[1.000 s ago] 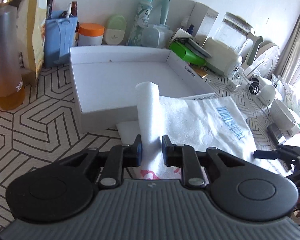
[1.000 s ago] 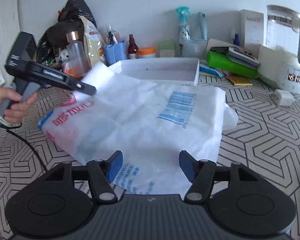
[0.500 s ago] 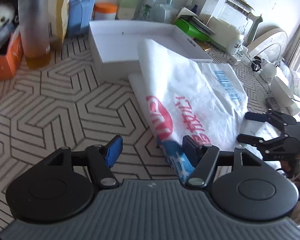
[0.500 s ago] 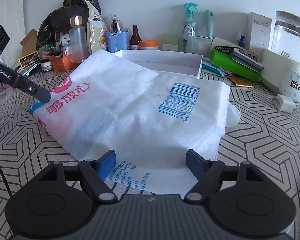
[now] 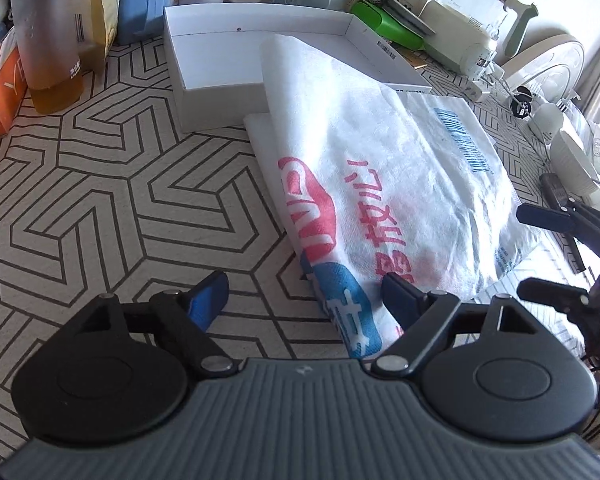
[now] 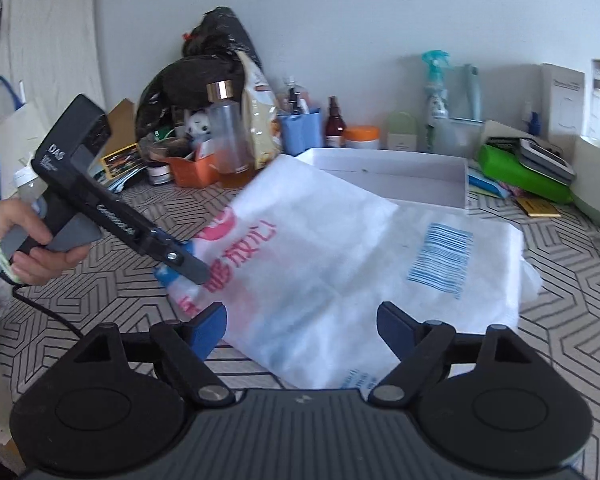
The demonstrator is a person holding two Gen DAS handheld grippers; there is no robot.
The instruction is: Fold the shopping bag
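The white shopping bag (image 5: 384, 148), printed in red and blue with a blue barcode, lies folded over on the patterned tablecloth. Its far corner rests on the white box (image 5: 220, 60). My left gripper (image 5: 304, 296) hangs over the bag's near blue corner. Its jaws are opening, and the pads do not press on the bag. In the right wrist view the bag (image 6: 340, 264) spreads ahead of my right gripper (image 6: 304, 322), whose jaws are opening above its near edge. A hand (image 6: 24, 240) holds the left gripper (image 6: 192, 266) at the bag's left corner.
Bottles, a spray bottle (image 6: 434, 92), a blue holder, an orange box and a green case (image 6: 520, 168) crowd the back along the wall. A kettle (image 5: 484, 40) and a fan (image 5: 548, 60) stand at the right. Bare tablecloth (image 5: 100, 200) lies left of the bag.
A second ago the left gripper pinched a raised fold of the bag. It has let go and drawn back, and the fold lies flat. The right jaws have widened and risen.
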